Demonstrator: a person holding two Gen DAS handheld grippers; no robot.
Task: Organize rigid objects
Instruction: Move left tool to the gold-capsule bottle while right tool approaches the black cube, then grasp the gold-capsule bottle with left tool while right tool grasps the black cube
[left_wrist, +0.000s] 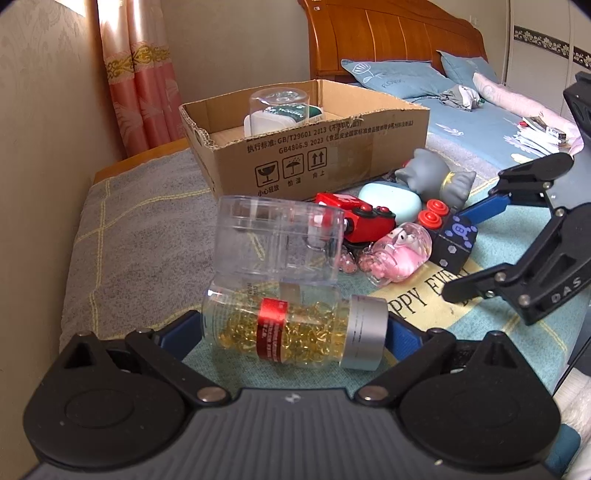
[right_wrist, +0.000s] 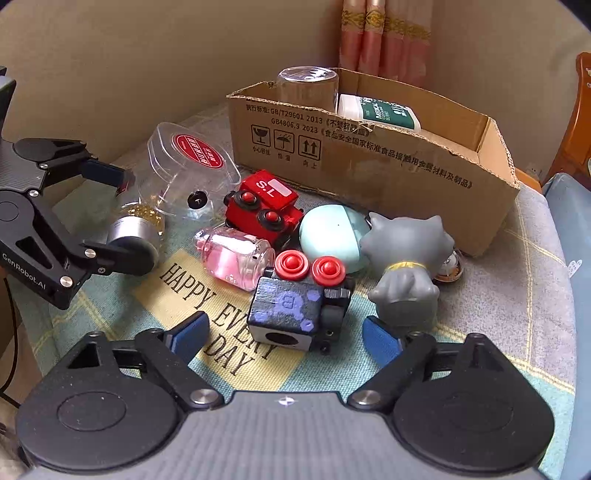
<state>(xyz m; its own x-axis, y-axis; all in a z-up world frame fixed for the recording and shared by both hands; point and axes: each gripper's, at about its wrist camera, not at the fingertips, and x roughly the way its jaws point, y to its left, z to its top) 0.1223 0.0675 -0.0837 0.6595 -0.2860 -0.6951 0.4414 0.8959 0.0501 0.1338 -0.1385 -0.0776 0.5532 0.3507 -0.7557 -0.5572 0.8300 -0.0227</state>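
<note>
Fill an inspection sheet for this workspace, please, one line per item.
Surface: checked cloth printed HAPPY EVERY DAY.
Job's things: capsule bottle, clear jar, black cube, red toy car, pink clear toy, mint case, grey figure, cardboard box holding clear cup, white container.
Clutter: nothing seen.
Grippers: left gripper spans capsule bottle, grip unclear; right gripper open around black cube.
Cables: dark cable at left edge.
Surroundings: bed, curtain.

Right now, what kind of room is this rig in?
Most likely a home bedroom. A carved wooden headboard stands behind blue patterned pillows on a made bed, pink gold-trimmed curtains hang in the corner, and small toys sit beside an open cardboard box on a checked cloth.
</note>
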